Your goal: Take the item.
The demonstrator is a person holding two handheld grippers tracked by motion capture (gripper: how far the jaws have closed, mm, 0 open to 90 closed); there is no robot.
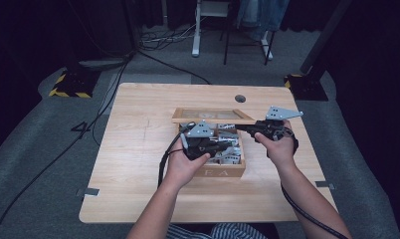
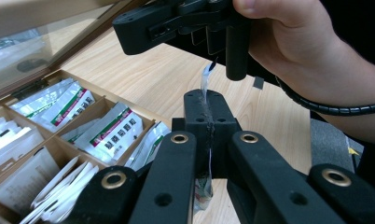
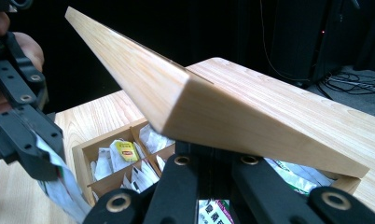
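A wooden tea box (image 1: 223, 172) stands mid-table with its glass-paned lid (image 1: 210, 115) raised. Its compartments hold several tea sachets (image 2: 113, 133). My left gripper (image 2: 207, 100) is shut on one thin sachet (image 2: 205, 81), seen edge-on and lifted above the box; in the high view this gripper (image 1: 232, 147) hovers over the compartments. My right gripper (image 1: 244, 128) sits at the lid's right corner, its jaws shut. In the right gripper view the lid (image 3: 223, 102) rests across the tips of that gripper (image 3: 213, 151), which it hides. The held sachet (image 3: 59, 186) hangs at the left there.
The box sits on a light wooden table (image 1: 138, 149) with a cable hole (image 1: 240, 98) at the back. Black cables trail from both grippers toward the person. Beyond the table are stand bases (image 1: 71, 82) and floor cables.
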